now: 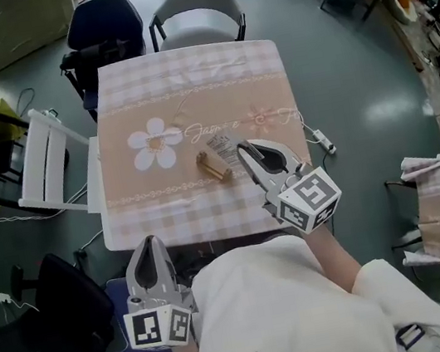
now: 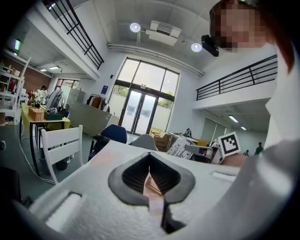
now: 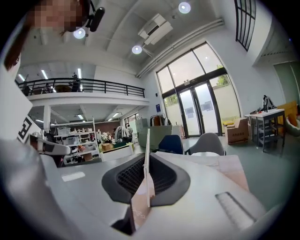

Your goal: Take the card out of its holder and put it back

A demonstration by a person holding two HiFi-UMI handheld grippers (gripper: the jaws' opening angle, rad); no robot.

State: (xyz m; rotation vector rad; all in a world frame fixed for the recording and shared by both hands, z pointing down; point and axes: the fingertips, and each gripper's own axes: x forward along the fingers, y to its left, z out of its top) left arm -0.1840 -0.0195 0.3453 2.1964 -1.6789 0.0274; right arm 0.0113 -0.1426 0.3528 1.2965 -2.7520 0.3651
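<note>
The holder (image 1: 213,166) lies mid-table (image 1: 151,217), with chairs (image 1: 194,3) behind the far edge.

L gripper (image 2: 150,156): jaws together, empty | holder (image 2: 153,186) seen thru gap | white chair (image 2: 61,145) at left

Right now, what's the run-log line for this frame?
right gripper: shut on card | card: out of wooden holder | wooden holder: on tablecloth | left gripper: shut, empty
</note>
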